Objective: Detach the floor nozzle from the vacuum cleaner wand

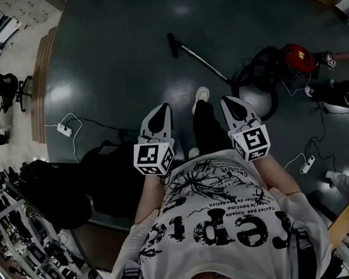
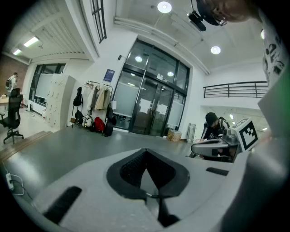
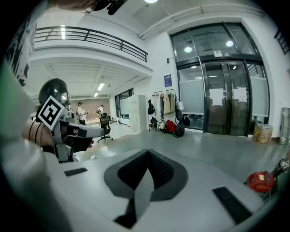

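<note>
The vacuum lies on the dark floor ahead of me. Its black floor nozzle [image 1: 172, 44] sits on the end of the metal wand [image 1: 204, 62], which runs back to a looped black hose [image 1: 259, 85] and the red canister [image 1: 298, 58], also seen low at the right [image 3: 259, 180]. My left gripper [image 1: 161, 111] and right gripper [image 1: 230, 101] are held side by side at chest height, well short of the vacuum. Both are shut with nothing between the jaws, as the left gripper [image 2: 146, 152] and right gripper [image 3: 147, 154] show in their own views.
A white power strip [image 1: 63, 129] with a cable lies on the floor at the left, and another power strip [image 1: 307, 164] at the right. Black bags [image 1: 77, 182] sit near my left side. A person [image 1: 338, 92] crouches beside the canister. An office chair [image 1: 8, 86] stands far left.
</note>
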`<act>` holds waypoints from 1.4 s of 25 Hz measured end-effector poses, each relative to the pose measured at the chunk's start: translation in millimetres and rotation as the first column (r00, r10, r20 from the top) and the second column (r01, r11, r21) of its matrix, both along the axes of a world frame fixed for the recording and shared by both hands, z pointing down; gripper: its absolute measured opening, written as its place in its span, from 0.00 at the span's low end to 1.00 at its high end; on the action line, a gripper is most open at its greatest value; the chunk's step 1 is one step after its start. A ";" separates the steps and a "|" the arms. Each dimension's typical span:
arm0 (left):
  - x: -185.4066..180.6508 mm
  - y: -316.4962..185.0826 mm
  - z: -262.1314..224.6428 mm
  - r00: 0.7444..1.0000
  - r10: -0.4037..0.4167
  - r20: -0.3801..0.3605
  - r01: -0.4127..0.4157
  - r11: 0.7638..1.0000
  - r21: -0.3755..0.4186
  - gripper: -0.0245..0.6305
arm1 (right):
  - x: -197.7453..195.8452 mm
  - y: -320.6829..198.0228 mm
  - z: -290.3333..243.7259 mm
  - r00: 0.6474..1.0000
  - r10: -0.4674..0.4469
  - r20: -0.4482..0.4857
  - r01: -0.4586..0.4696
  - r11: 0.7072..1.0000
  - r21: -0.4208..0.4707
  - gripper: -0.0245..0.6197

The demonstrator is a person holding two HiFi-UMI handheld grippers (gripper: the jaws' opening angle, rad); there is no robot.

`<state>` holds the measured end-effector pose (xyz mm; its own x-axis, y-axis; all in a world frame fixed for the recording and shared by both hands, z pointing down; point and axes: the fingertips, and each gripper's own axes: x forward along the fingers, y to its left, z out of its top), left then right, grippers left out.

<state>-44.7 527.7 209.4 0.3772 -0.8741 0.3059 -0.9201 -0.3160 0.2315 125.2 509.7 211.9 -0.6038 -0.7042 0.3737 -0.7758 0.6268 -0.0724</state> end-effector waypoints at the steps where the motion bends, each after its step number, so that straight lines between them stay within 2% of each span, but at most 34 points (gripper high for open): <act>1: -5.1 -21.8 5.7 1.000 -0.012 0.008 0.013 1.000 -0.012 0.04 | -2.4 -27.3 4.4 1.000 -0.004 0.013 0.004 1.000 -0.004 0.04; 5: -22.8 -119.8 18.3 0.998 -0.051 0.030 0.053 0.997 -0.053 0.04 | -13.6 -142.1 14.2 0.998 -0.043 0.053 0.044 0.999 -0.023 0.04; 9: -34.7 -230.0 22.2 0.998 -0.028 0.047 0.031 0.997 -0.071 0.04 | -29.1 -262.7 22.0 0.994 -0.075 0.083 0.080 0.995 -0.060 0.04; 14: -43.1 -346.2 54.5 0.999 -0.014 0.051 0.020 0.994 -0.104 0.04 | -40.0 -374.0 62.8 0.992 -0.116 0.044 0.121 0.984 -0.132 0.04; 18: -51.7 -424.2 95.0 0.996 0.061 0.068 -0.049 0.984 -0.171 0.04 | -47.5 -440.8 113.2 0.997 -0.079 -0.003 0.076 0.972 -0.225 0.04; 23: -71.2 -505.5 133.6 0.987 0.159 -0.026 -0.160 0.952 -0.259 0.04 | -66.7 -514.6 145.2 0.998 -0.016 -0.065 -0.003 0.959 -0.284 0.04; 26: -86.4 -553.9 156.1 0.976 0.213 -0.036 -0.214 0.932 -0.293 0.04 | -80.5 -549.4 165.3 0.992 -0.044 -0.121 0.005 0.953 -0.303 0.04; 29: -104.0 -598.6 197.1 0.977 0.211 -0.007 -0.201 0.921 -0.332 0.04 | -93.9 -573.7 221.3 0.978 -0.118 -0.172 0.049 0.930 -0.364 0.05; 32: -106.7 -625.7 264.3 0.972 0.237 -0.002 -0.221 0.902 -0.372 0.05 | -96.8 -590.2 301.2 0.969 -0.149 -0.195 0.053 0.904 -0.425 0.06; 33: -107.3 -636.2 290.9 0.970 0.244 0.004 -0.225 0.901 -0.370 0.05 | -98.2 -595.4 332.2 0.963 -0.169 -0.208 0.062 0.897 -0.438 0.12; 35: -111.6 -660.0 347.4 0.969 0.243 0.045 -0.215 0.920 -0.328 0.05 | -101.0 -603.2 403.3 0.941 -0.225 -0.251 0.089 0.884 -0.460 0.17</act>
